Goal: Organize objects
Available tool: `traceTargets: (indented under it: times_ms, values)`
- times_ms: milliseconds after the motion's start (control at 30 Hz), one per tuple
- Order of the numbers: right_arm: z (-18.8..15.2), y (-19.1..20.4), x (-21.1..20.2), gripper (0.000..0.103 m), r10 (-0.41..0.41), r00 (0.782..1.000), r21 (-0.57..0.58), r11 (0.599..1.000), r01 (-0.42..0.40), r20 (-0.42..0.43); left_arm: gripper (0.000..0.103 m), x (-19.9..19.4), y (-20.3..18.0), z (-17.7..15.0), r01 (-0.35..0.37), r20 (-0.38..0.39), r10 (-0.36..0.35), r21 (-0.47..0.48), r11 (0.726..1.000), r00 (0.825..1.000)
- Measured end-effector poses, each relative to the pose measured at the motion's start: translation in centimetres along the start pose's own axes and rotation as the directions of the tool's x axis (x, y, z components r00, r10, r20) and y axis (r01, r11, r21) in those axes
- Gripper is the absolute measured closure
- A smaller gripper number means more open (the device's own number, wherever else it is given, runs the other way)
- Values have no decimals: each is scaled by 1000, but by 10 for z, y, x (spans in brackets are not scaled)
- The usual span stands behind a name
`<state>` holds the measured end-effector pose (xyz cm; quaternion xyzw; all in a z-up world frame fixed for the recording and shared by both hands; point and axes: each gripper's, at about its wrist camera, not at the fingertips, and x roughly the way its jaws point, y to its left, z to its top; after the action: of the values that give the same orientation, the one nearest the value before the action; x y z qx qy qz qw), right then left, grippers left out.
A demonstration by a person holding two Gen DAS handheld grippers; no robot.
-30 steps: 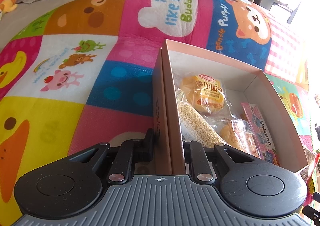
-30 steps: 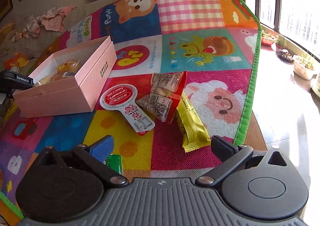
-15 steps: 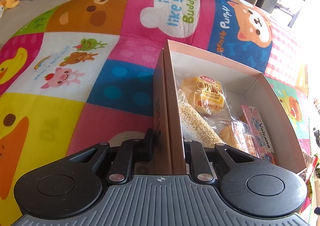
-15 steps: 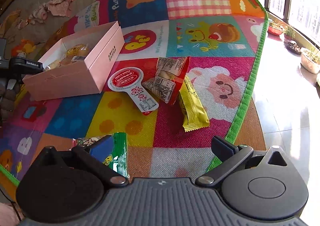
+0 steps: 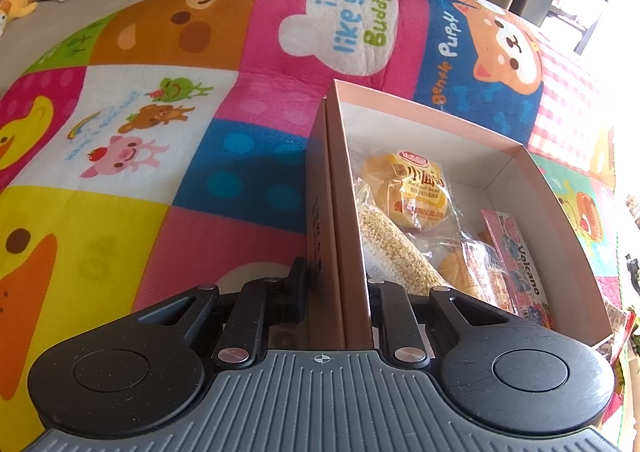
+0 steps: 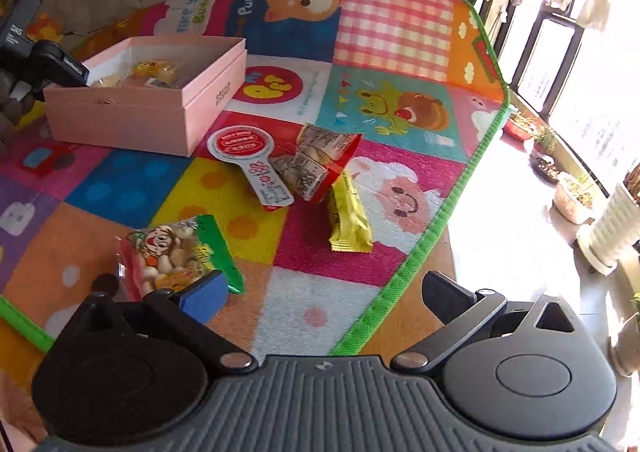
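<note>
Pink box (image 5: 352,219) wall stays pinched by the left gripper (image 5: 338,292); beside it, the right gripper (image 6: 320,292) has risen, wide open and empty, candy bag (image 6: 176,256) now below.

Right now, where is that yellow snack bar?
In the right wrist view, the yellow snack bar lies on the play mat, outside the pink box, tucked against the red-edged snack packet.
</note>
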<state>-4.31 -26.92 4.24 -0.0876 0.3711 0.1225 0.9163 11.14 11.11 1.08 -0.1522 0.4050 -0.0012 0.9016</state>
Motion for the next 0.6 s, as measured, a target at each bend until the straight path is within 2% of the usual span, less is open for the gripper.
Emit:
traceTargets:
  times_ms: [100, 167, 267, 367, 400, 467, 533, 600]
  values:
    - [-5, 20, 3, 0, 90, 996, -28, 996, -90, -20, 83, 0, 0, 0, 0, 0, 0, 0, 1000, 1000]
    - [-9, 31, 9, 0, 103, 994, -63, 992, -105, -42, 83, 0, 0, 0, 0, -1, 0, -1, 1000, 1000]
    - [-12, 36, 15, 0, -12, 999, -118, 993, 7, -37, 83, 0, 0, 0, -1, -2, 1, -2, 1000, 1000]
    - [-8, 21, 18, 0, -144, 989, -85, 986, 142, -20, 83, 0, 1, 0, -2, -1, 2, -5, 1000, 1000]
    - [-8, 15, 18, 0, -161, 987, -63, 985, 160, -19, 83, 0, 1, -1, -1, 0, 1, -5, 1000, 1000]
    - [-7, 5, 17, 0, -115, 993, 10, 993, 116, -26, 83, 0, 1, -1, 0, 0, 0, -3, 1000, 1000]
    - [-6, -1, 14, 0, -23, 1000, 91, 996, 25, -20, 83, 0, 0, -1, -2, 0, 2, -1, 1000, 1000]
    - [-5, 2, 12, 0, 36, 999, 128, 991, -36, 6, 83, 0, -1, -1, -6, 2, 6, 5, 1000, 1000]
